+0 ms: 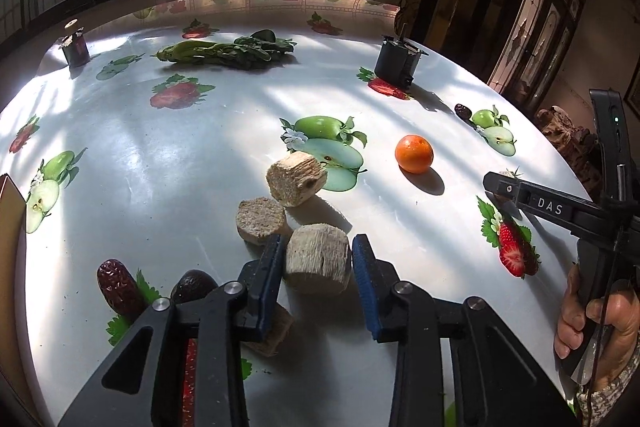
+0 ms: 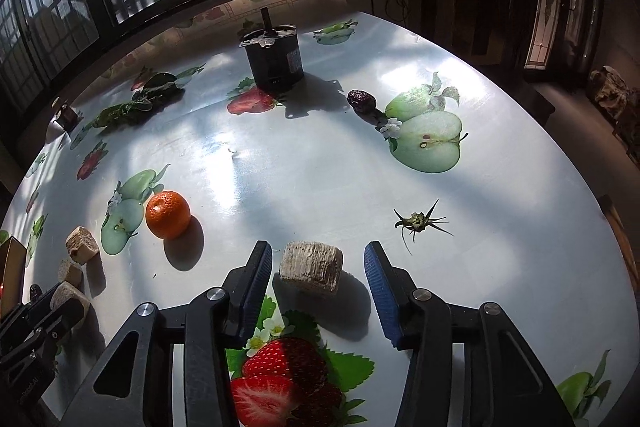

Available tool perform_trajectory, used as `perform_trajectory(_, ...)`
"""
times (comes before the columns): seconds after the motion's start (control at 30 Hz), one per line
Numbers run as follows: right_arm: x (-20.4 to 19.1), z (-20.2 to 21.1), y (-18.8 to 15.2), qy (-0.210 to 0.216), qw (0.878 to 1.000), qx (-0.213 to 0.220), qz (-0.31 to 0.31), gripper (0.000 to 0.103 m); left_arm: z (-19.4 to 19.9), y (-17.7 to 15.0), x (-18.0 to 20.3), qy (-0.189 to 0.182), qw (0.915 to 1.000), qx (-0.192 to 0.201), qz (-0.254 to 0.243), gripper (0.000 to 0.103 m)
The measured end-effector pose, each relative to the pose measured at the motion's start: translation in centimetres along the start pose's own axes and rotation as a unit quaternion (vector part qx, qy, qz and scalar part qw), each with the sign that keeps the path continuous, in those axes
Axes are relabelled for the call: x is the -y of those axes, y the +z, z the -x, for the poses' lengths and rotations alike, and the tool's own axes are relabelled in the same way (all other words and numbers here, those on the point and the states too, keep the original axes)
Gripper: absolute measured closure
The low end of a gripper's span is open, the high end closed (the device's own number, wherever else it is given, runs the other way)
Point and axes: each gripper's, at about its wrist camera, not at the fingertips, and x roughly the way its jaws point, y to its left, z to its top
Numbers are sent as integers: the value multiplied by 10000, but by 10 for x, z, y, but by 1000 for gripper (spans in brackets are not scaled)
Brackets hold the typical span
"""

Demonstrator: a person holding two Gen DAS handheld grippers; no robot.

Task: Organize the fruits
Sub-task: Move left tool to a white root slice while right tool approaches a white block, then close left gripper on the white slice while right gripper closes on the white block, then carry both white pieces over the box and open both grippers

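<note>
While both grippers are straddling chunks for pickup, left fingers (image 1: 276,259) are gripping one chunk (image 1: 318,259); right fingers (image 2: 378,283) are standing open around another (image 2: 312,267).

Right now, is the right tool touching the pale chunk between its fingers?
Apart. The right wrist view shows tablecloth on both sides between the right tool and the pale chunk.

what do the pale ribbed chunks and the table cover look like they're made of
Pale ribbed beige chunk between the left tongs: looks like dry, fibrous plant matter, matte, with fine parallel ridges; possibly cut cane or cob, I can't tell which. Glossy white table cover with printed fruit: probably plastic or oilcloth, since it mirrors the window light in bright patches.
</note>
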Motion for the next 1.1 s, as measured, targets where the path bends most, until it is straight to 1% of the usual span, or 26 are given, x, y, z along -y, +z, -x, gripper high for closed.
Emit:
perform_trajectory(0.03, 0, 0, 0, -8, 10000, 10, 13, 64, 0, 0, 0, 1, 10000, -2, -11, 70)
perform_trajectory(0.1, -1, 1, -1, -19, 10000, 26, 29, 71, 0, 0, 2, 16, 10000, -6, -55, 70)
perform_trajectory(0.3, 6, 6, -3, -20, 9997, 119, -197, 71, 6, -3, 3, -32, 9999, 75, -69, 71)
perform_trajectory(0.47, 7, 11, -4, -22, 9994, 215, -259, 71, 11, -5, 4, 96, 9998, 161, -42, 71)
perform_trajectory(0.57, 4, 16, -4, 26, 9992, 306, -238, 71, 16, -3, 6, 112, 9998, 153, -32, 71)
perform_trajectory(0.63, -2, 20, -5, 73, 9990, 412, -141, 71, 31, -1, 9, 79, 9996, 260, -10, 71)
perform_trajectory(0.73, -15, 33, -7, 124, 9983, 560, 48, 71, 65, -3, 7, 19, 9990, 438, 89, 71)
perform_trajectory(0.83, -32, 52, -15, 517, 9972, 527, 66, 71, 102, -12, -5, 67, 9977, 614, 291, 70)
perform_trajectory(0.93, -61, 75, -27, 969, 9939, 482, 199, 71, 136, -25, -30, 219, 9951, 762, 587, 70)
perform_trajectory(1.03, -97, 99, -38, 1346, 9883, 540, 471, 71, 164, -40, -61, 673, 9902, 884, 841, 70)
perform_trajectory(1.1, -123, 113, -45, 1590, 9833, 571, 672, 71, 183, -52, -86, 1058, 9847, 951, 1009, 70)
